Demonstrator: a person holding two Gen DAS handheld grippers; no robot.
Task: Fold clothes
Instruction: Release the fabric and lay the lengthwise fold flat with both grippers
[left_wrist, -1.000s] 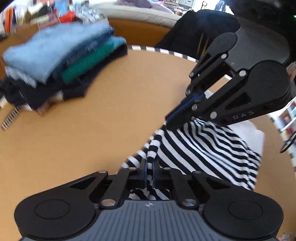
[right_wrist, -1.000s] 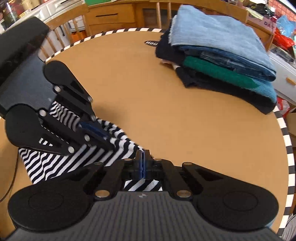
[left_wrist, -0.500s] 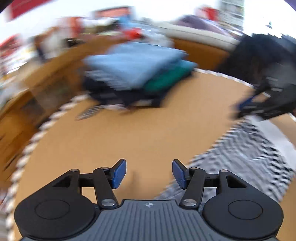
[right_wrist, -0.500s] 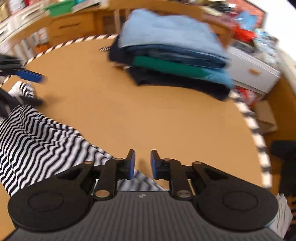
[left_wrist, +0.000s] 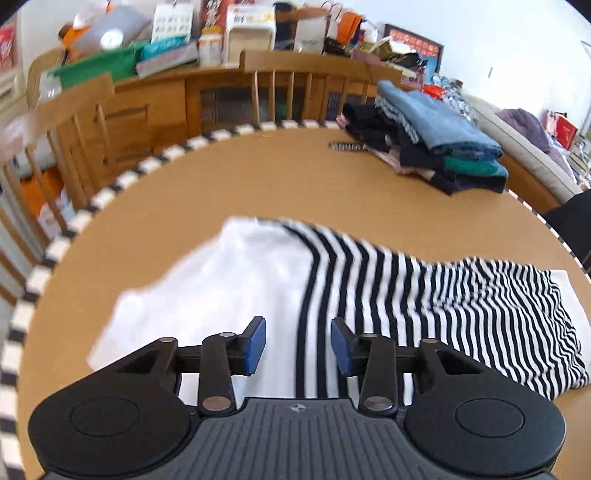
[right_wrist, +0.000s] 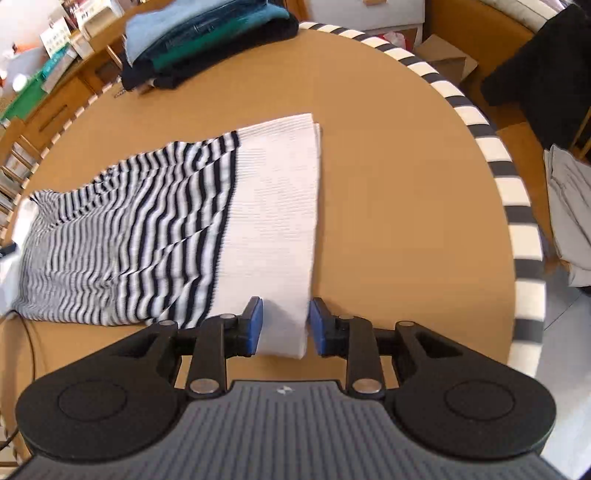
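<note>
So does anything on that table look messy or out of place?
Mostly the striped top: it lies rumpled, its edges slanting across the round table, not squared up. The folded pile behind looks neat, though a pale piece pokes out at its bottom.

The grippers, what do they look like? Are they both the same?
Yes, alike. The left gripper and right gripper each have black linkage arms with silver rivets, two round black discs, a grey ribbed body bearing a small round emblem, and blue pads on the fingertips.

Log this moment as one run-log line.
task: fold clothes | garment: striped top flat on table | left gripper: closing, nothing gripped | right gripper: opening, over white hem | folded pile: untouched
</note>
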